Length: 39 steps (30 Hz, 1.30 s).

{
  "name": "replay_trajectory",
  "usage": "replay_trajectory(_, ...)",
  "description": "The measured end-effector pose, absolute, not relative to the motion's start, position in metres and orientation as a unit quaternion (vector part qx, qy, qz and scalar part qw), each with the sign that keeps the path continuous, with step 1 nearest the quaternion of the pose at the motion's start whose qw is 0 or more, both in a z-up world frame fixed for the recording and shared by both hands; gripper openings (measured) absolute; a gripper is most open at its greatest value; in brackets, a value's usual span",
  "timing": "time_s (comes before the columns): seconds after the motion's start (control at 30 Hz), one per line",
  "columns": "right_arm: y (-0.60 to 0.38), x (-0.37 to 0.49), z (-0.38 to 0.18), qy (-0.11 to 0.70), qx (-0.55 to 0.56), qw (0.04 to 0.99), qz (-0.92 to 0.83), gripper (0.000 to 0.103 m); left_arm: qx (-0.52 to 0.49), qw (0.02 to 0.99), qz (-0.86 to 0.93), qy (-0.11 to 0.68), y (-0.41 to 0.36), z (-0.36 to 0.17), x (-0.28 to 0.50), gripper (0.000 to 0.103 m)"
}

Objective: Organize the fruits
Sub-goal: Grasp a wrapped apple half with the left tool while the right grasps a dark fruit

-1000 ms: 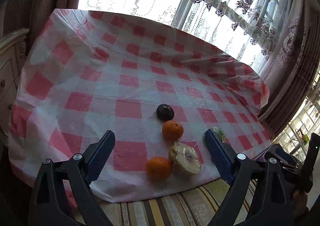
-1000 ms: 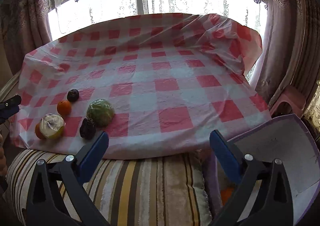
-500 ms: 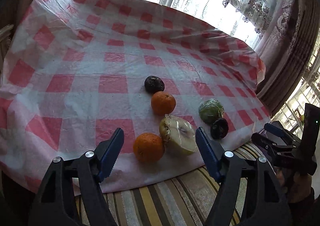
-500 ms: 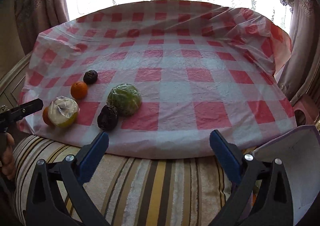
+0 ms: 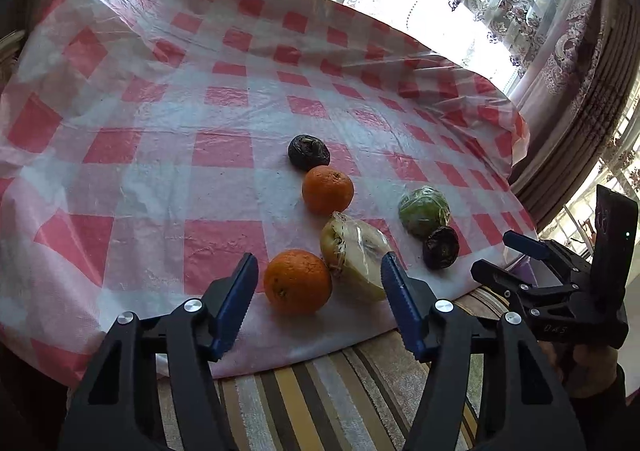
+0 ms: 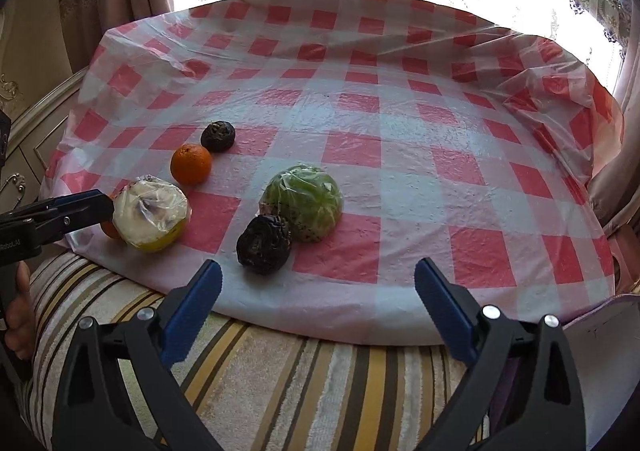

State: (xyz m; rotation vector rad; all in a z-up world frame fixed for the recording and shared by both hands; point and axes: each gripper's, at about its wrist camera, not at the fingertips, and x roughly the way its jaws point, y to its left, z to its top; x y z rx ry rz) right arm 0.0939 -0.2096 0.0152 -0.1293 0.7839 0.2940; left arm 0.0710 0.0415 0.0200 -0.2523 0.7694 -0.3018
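Several fruits lie near the front edge of the checked cloth (image 5: 224, 187). My left gripper (image 5: 316, 287) hovers low with its jaws closing around the near orange (image 5: 298, 281); neither pad presses on it. Its right finger stands in front of a plastic-wrapped yellow fruit half (image 5: 354, 259). Beyond lie a smaller orange (image 5: 328, 189) and a dark wrinkled fruit (image 5: 308, 151). A wrapped green fruit (image 6: 304, 203) touches another dark fruit (image 6: 264, 245). My right gripper (image 6: 318, 283) is wide, closing slightly, with nothing between its jaws, just short of that dark fruit.
A striped towel (image 6: 280, 371) covers the surface in front of the cloth. A white and purple bin (image 6: 600, 335) sits at the lower right. Curtains and a bright window stand behind. A cabinet (image 6: 24, 147) is at the left. A hand (image 6: 18, 315) holds the left gripper.
The left gripper has sunk toward the near orange and its jaws have narrowed around it. The right gripper has swung left toward the fruits. The fruits have not moved.
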Motion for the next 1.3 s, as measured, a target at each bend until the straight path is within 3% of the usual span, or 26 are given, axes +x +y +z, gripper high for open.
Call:
replay_trajectory(0.13, -0.203, 0.098, 0.012, 0.385, -0.067, 0.908, 0.152, 0.091, -0.076, 0.917, -0.164, 0.356, 0.025, 0.031, 0.065, 0.062)
replay_trajectory(0.3, -0.198, 0.104, 0.008, 0.393, -0.067, 0.903, 0.161, 0.085, 0.009, 0.919, -0.164, 0.358, -0.001, 0.034, 0.067, 0.075)
replay_trajectory(0.53, -0.189, 0.111, 0.002, 0.406, -0.075, 0.894, 0.174, 0.069, 0.118, 0.914, -0.149, 0.359, -0.027, 0.029, 0.072, 0.08)
replay_trajectory(0.7, -0.185, 0.114, 0.0, 0.411, -0.076, 0.89, 0.183, 0.066, 0.177, 0.902, -0.151, 0.364, -0.043, 0.019, 0.074, 0.085)
replay_trajectory(0.83, -0.18, 0.116, -0.003, 0.418, -0.082, 0.884, 0.192, 0.053, 0.213, 0.896, -0.143, 0.364, -0.052, 0.014, 0.077, 0.082)
replay_trajectory(0.9, -0.178, 0.118, -0.005, 0.423, -0.082, 0.881, 0.198, 0.045, 0.224, 0.893, -0.134, 0.368, -0.055, 0.01, 0.08, 0.067)
replay_trajectory(1.0, -0.175, 0.117, -0.006, 0.424, -0.084, 0.877, 0.208, 0.035, 0.228, 0.894, -0.127, 0.364, -0.054, 0.009, 0.08, 0.062)
replay_trajectory(1.3, -0.175, 0.113, -0.005, 0.416, -0.083, 0.879, 0.218, 0.033, 0.218, 0.896, -0.136, 0.362, -0.053, 0.011, 0.08, 0.06)
